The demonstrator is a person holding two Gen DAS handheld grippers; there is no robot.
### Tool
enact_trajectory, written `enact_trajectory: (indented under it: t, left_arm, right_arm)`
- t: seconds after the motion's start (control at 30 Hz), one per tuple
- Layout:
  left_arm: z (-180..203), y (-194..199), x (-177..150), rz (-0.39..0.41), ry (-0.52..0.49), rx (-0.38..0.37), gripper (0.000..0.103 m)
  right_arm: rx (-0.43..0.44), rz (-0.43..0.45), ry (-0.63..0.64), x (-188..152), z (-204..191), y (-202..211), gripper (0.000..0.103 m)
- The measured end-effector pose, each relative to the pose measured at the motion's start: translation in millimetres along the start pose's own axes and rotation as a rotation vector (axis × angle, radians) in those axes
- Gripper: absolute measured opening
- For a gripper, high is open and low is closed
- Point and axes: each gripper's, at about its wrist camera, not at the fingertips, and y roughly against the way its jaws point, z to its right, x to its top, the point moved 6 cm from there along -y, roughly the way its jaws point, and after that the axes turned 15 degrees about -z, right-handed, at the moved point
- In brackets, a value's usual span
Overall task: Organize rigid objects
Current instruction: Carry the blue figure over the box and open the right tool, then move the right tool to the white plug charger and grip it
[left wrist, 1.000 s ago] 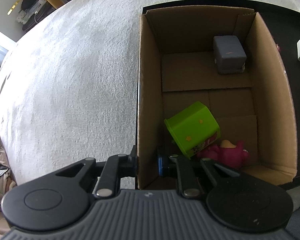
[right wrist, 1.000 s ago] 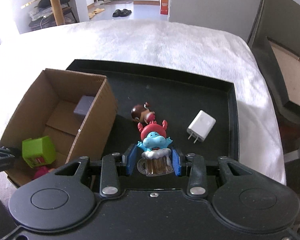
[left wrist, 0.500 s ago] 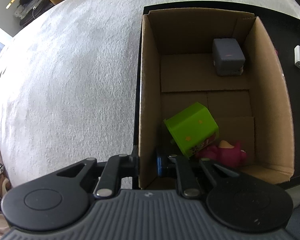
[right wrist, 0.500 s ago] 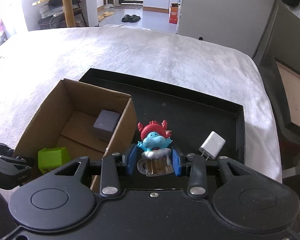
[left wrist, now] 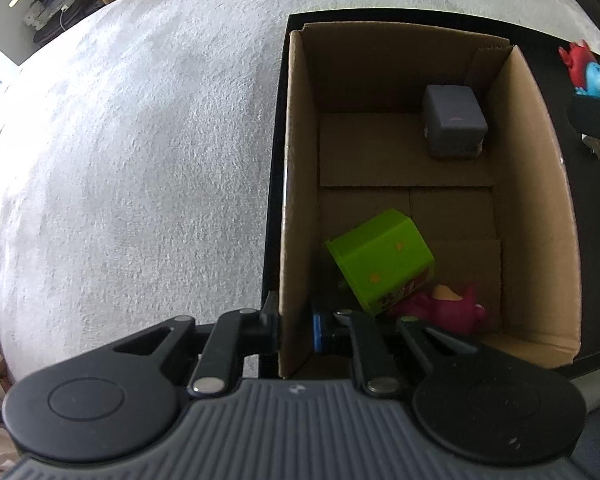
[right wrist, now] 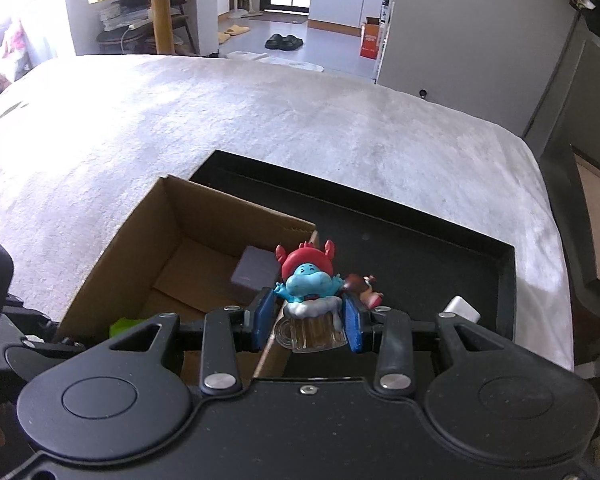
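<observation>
A cardboard box (left wrist: 296, 184) stands on a black tray (right wrist: 440, 248). Inside it lie a grey cube (left wrist: 454, 120), a green cup (left wrist: 380, 260) on its side and a pink toy (left wrist: 444, 308). My left gripper (left wrist: 296, 324) is shut on the box's left wall near its front corner. My right gripper (right wrist: 308, 320) is shut on a blue figurine with a red hat in a beer mug (right wrist: 310, 296), held above the box's right wall (right wrist: 276, 344). The figurine also shows in the left wrist view (left wrist: 588, 68).
A brown figurine (right wrist: 362, 286) and a white charger (right wrist: 462, 308) lie on the tray right of the box. The tray rests on a grey-white carpet (right wrist: 180, 128). A dark cabinet (right wrist: 592, 184) stands at the right.
My right gripper has carried the figurine up and left, from over the tray to over the box's right wall. My left gripper has kept its hold on the box wall.
</observation>
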Motion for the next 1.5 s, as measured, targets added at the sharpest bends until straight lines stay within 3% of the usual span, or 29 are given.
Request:
enact_trajectory:
  t: [0.73, 0.9, 1.5]
  left_arm:
    - [-12.9, 0.9, 2.1, 0.004, 0.050, -0.092, 0.014]
    - [-12.7, 0.1, 2.8, 0.003, 0.052, -0.095, 0.014]
    - [-8.4, 2.1, 1.1, 0.007, 0.037, -0.059, 0.014]
  right_arm:
    - [0.118, 0.016, 0.113, 43.7, -51.2, -1.4, 0.037]
    - [0.118, 0.065, 0.114, 50.8, -52.6, 7.9, 0.048]
    - [0.079, 0.005, -0.007, 3.3, 2.3, -2.2, 0.048]
